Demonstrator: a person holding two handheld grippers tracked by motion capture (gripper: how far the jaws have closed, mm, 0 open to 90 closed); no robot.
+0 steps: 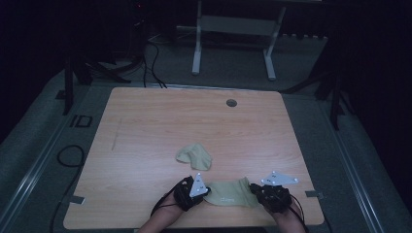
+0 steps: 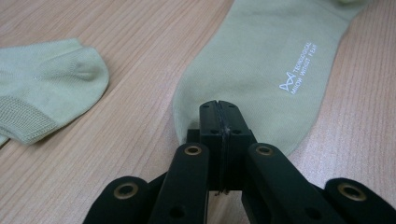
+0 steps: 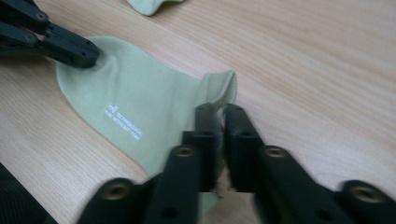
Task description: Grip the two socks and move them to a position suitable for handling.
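Sock [image 1: 232, 193] is pinched at both ends, left tongs [image 2: 218, 108] and right tongs [image 3: 220, 112] both clamped tight, probably stretching it flat on the worktop [image 1: 160, 121].

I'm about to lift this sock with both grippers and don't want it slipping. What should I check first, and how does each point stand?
1. Left gripper shut on the flat sock: ok, jaws closed at its toe edge.
2. Right gripper shut on it: ok, jaws pinch the cuff end.
3. Sock spread between grippers, untwisted: ok.
4. Second sock apart from it: ok.
5. Grip depth enough to hold: cannot tell.
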